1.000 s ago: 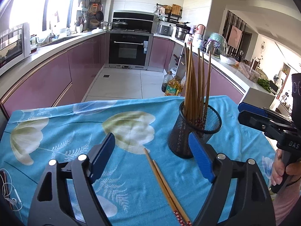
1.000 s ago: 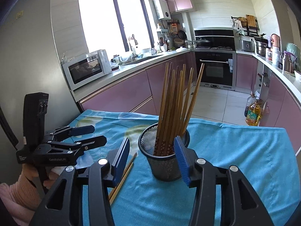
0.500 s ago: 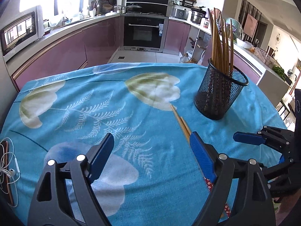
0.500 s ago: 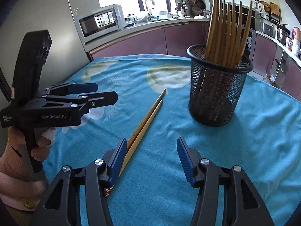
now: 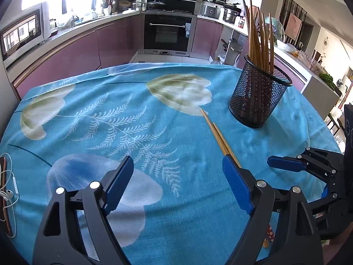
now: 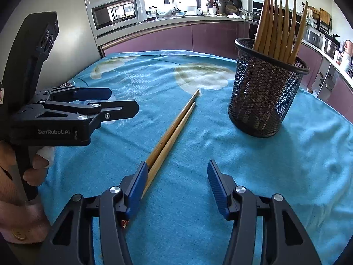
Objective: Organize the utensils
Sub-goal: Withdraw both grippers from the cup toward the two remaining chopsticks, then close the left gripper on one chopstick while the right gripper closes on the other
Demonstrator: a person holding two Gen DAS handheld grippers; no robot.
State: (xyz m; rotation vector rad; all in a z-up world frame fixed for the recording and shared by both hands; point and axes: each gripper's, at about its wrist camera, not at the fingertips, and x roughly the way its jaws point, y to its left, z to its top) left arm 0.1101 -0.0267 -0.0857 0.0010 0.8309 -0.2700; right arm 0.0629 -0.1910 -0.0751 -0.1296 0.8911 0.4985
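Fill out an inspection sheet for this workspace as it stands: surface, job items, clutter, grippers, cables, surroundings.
Surface: table under a blue floral tablecloth, slightly wrinkled.
Job's things: black mesh holder upright, holding a bundle of wooden chopsticks; loose pair of chopsticks lying side by side on the cloth, apart from the holder.
Clutter: phone at the table's edge.
Grippers: left gripper open, holding nothing; right gripper open, holding nothing, the loose pair running under its left finger.
Cables: white earphones draped over the phone.
Surroundings: kitchen with purple cabinets, built-in oven, microwave, cooking oil bottle on the floor.
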